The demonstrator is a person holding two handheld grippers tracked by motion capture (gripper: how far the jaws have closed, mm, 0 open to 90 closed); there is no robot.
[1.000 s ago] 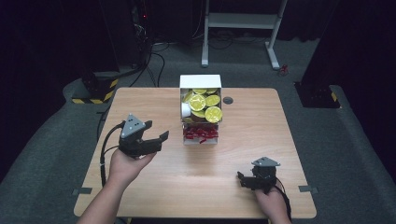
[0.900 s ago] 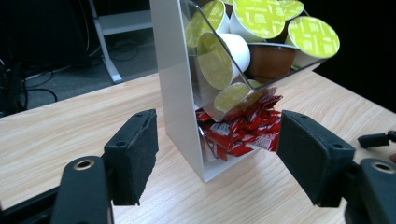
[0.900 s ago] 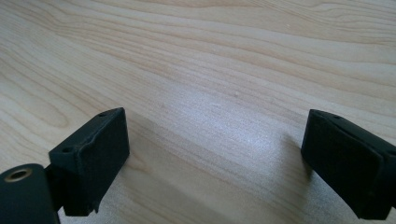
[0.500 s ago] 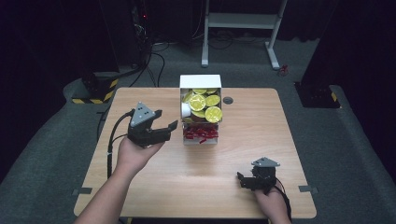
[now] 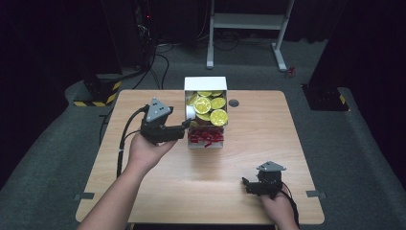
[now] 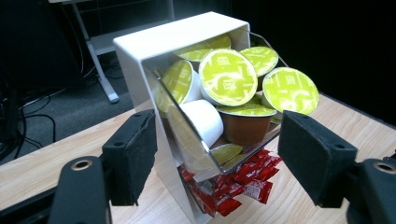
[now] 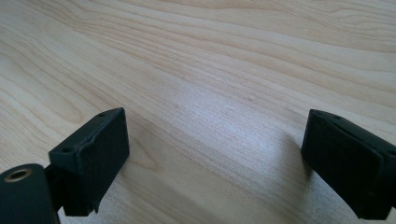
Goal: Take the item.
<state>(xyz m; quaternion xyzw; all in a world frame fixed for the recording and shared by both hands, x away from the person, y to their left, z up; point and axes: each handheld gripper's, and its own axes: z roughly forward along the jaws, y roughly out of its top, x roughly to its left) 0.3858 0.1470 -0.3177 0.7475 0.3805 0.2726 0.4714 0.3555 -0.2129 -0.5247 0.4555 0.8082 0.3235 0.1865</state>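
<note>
A white dispenser box [image 5: 206, 84] with a clear front stands at the table's far middle. Its upper part holds several yellow-lidded capsules [image 5: 219, 117] and its lower part red sachets [image 5: 206, 138]. My left gripper [image 5: 186, 126] is raised at the box's left side, tips almost at it. In the left gripper view the jaws [image 6: 219, 154] have just been opening and stand apart. The box [image 6: 140, 60], a white capsule [image 6: 203, 121] and the sachets [image 6: 233, 186] lie just beyond them, and the pads press on nothing. My right gripper [image 5: 249, 184] rests near the front right, open [image 7: 215, 158] over bare wood.
A small black round cap [image 5: 233, 103] sits in the tabletop right of the box. Behind the table stand a white metal frame [image 5: 249, 21] and floor cables [image 5: 158, 52]. A yellow-black striped block [image 5: 103, 91] lies at the far left. Bare wood table [image 5: 268, 134] spreads between box and right gripper.
My left gripper has moved up and to the right, closer to the dispenser box. The right gripper has stayed where it was.
</note>
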